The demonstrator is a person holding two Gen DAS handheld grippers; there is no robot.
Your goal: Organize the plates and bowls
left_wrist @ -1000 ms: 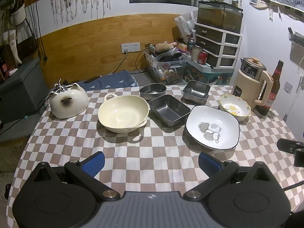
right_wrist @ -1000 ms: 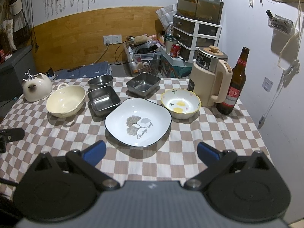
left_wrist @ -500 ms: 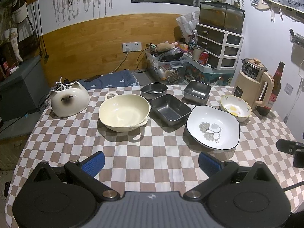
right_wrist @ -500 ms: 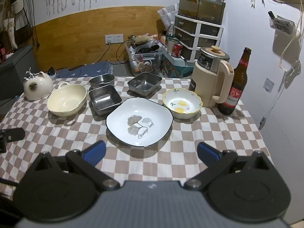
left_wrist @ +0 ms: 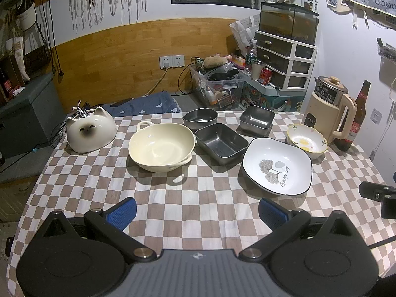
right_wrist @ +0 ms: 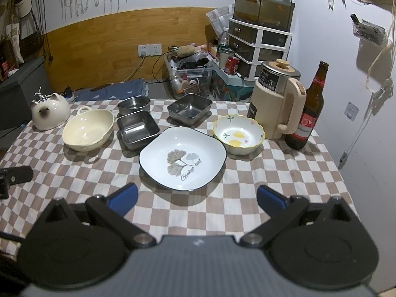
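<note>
- The left claw (left_wrist: 197,209) hangs low over the near edge of the worktop (left_wrist: 198,198), its blue-padded fingers (left_wrist: 122,211) spread wide with nothing between them.
- The right claw (right_wrist: 196,196) is spread just as wide and also empty; it sits just short of the near rim of the white plate (right_wrist: 183,157).
- That white plate, square with rounded corners, a dark rim and a leaf print, lies flat on the checked cloth near the middle of the worktop.
- A small flowered bowl (right_wrist: 238,133) with a yellow scalloped rim stands just beside the plate's far right corner, between the plate and a cream electric kettle (right_wrist: 278,101).
- A brown beer bottle (right_wrist: 308,113) stands upright just to the right of the kettle.
- A cream two-handled bowl (left_wrist: 162,146) sits left of centre, upright and empty.
- Three steel dishes cluster between the cream bowl and the plate: a rectangular steel tray (left_wrist: 221,142) nearest, a round steel bowl (left_wrist: 200,118) behind it and a square steel bowl (left_wrist: 257,120) to the far right of those.
- None of the dishes is stacked; the tray looks very close to the cream bowl, though I cannot tell whether they touch.
- A white cat-shaped ceramic piece (left_wrist: 90,131) rests at the far left corner, well apart from the dishes.
</note>
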